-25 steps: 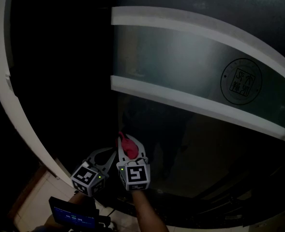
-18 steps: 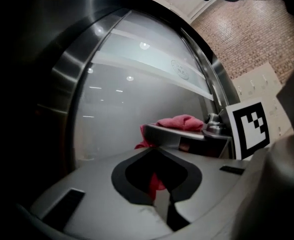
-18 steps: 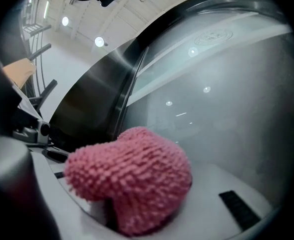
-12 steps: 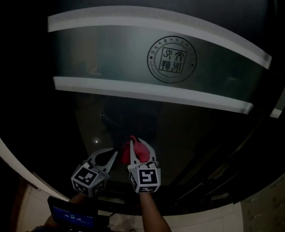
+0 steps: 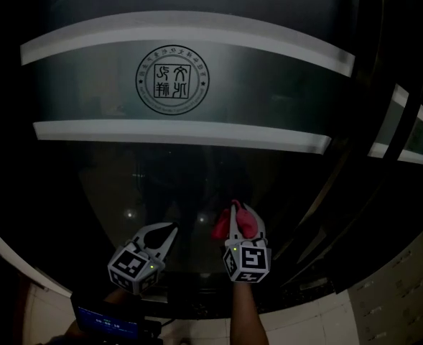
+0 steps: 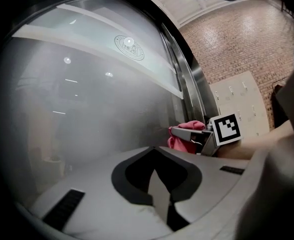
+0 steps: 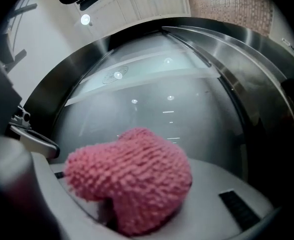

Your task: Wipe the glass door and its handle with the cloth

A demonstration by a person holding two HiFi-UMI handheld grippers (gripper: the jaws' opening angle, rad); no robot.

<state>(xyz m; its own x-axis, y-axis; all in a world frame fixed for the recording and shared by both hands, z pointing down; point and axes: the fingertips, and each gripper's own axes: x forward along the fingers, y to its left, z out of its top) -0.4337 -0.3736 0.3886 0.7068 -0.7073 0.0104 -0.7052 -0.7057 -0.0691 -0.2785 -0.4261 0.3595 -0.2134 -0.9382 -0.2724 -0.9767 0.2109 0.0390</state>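
Nearest to me, my left gripper [image 5: 166,231] has its 2 jaws closed together with nothing between them. It hangs idle just left of the working one. My right gripper [image 5: 237,220] has its jaws clamped on the pink cloth [image 5: 245,223], which is bunched into a knobbly wad poking out past the tips. The wad is held up at the lower dark pane of the glass door [image 5: 197,182], right at it, but I cannot tell if it actually touches. Further up are 2 white stripes with a frosted band [image 5: 268,85] between them, carrying a round seal [image 5: 172,85]. My judgement is that wiping is underway on the lower pane. No streaks or damp marks show how much is done. The band looks left to do. I can't pick out the handle, so that is left too.
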